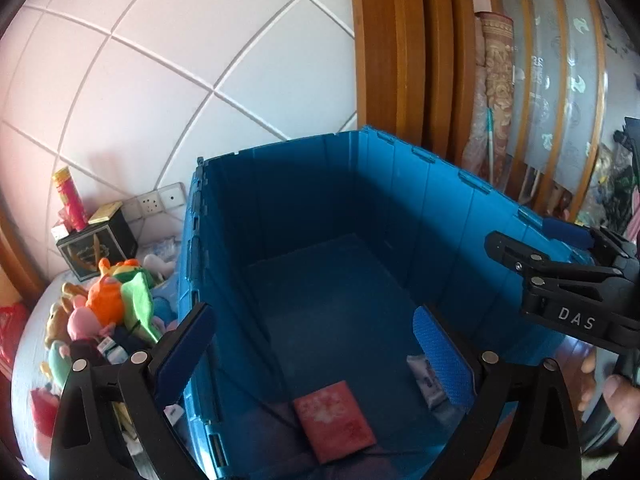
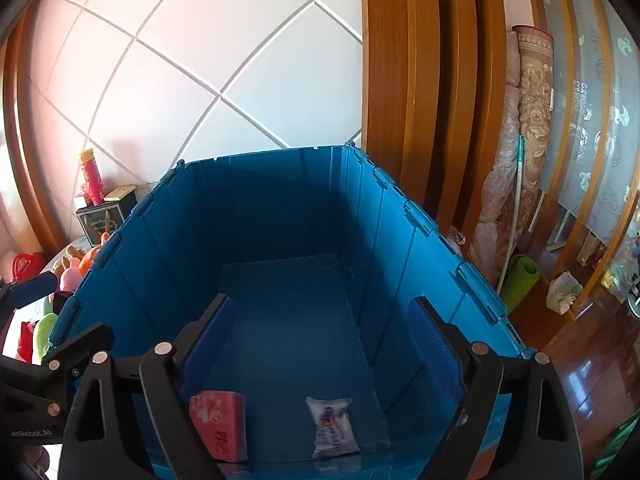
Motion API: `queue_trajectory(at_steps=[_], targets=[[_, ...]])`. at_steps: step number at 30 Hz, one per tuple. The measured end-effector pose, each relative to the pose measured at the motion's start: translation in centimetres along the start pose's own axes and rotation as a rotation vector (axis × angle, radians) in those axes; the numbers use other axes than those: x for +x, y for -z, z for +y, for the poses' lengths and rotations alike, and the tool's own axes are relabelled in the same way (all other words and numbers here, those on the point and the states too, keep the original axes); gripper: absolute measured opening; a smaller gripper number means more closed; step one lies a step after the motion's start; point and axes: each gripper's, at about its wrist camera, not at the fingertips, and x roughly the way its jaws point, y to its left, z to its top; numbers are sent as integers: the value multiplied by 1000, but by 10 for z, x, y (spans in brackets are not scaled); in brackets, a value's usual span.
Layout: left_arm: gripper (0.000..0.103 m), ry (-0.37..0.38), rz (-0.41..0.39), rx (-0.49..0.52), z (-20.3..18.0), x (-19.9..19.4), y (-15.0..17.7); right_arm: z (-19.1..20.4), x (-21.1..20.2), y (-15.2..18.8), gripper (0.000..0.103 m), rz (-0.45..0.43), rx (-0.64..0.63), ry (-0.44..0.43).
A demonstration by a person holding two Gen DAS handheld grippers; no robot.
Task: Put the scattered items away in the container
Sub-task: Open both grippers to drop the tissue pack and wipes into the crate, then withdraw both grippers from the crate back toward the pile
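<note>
Both grippers hang over the open blue container [image 2: 280, 216], and each has its fingers spread wide with nothing between them. The left gripper [image 1: 320, 352] straddles the container's left wall: its left finger [image 1: 188, 352] sits outside the wall above the clutter, its right finger [image 1: 440, 356] inside over the floor. The right gripper [image 2: 320, 344] has both fingers inside the rim. Two things lie on the container's floor, both at the near end: one flat red packet [image 2: 220, 424] and one small white pouch [image 2: 334, 426] with printed lettering. In the right wrist view the red packet sits just below the tip of the left finger and the white pouch lies between the two fingers, nearer the camera than their pads; neither is touched. Outside, left of the container, a heap of plush toys [image 1: 108, 312] lies on a pale surface.
</note>
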Motion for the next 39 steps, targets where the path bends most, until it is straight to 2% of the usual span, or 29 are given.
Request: queue_trajectory(at_steps=[1,9,23,30,39], targets=[[100,1,0,0,1,-2,1,-1,-1,0,103,-2,5,4],[100,5,18,16,6,-23,18,5,-24,11,103,-6,9,11],[100,34,-30,-19,50,-81,59,50,-64,33,103,-29,-2,3],[101,13,-40,-49,105,-113,88,112,-89,40,103,-77,-22,-44],[101,-77,-10,-135,221,-146,144,235,-101,60,103,-65,-94,-138]])
